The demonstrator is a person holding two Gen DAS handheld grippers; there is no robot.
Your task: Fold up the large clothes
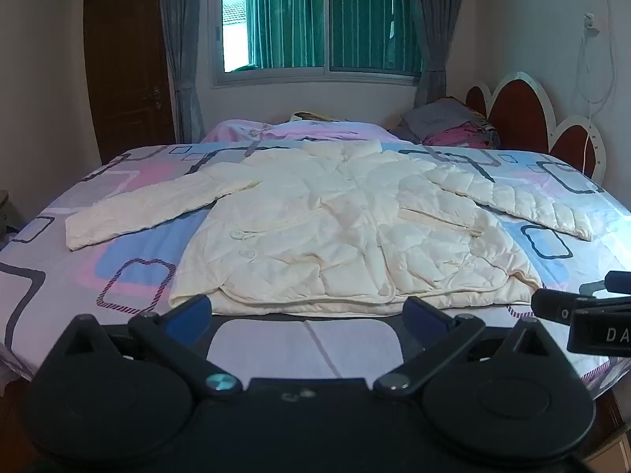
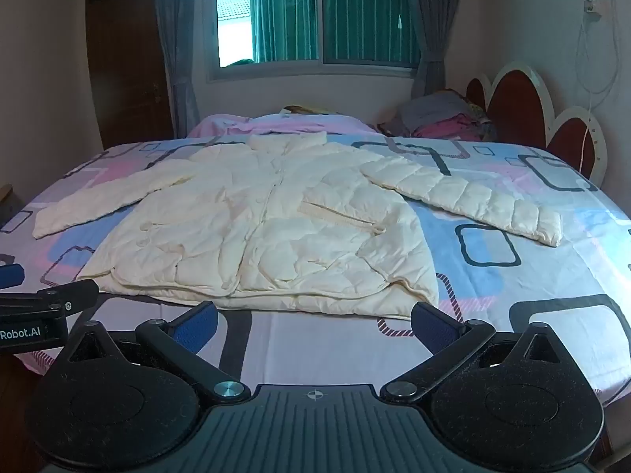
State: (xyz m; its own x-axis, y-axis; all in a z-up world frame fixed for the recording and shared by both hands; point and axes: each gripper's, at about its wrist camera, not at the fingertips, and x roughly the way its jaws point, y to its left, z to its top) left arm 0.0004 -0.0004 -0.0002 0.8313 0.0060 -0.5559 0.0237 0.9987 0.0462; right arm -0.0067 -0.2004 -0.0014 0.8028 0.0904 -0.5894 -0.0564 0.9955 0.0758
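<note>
Cream quilted jacket (image 1: 339,228) is judged light, puffy, slippery; sleeve cuffs are suggested as grip points; left gripper (image 1: 307,311) and right gripper (image 2: 315,317) are held apart, empty, just short of its hem.

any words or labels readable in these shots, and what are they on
"DA", cut off by the frame edge: on the right gripper body, seen from the left wrist view.
"Robot.AI", its start cut off: on the left gripper body, seen from the right wrist view.
Nothing readable on the jacket or bedsheet.

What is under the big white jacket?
The jacket lies flat on a bed sheet patterned with squares. The sheet directly beneath it is covered, so it cannot be seen.
</note>
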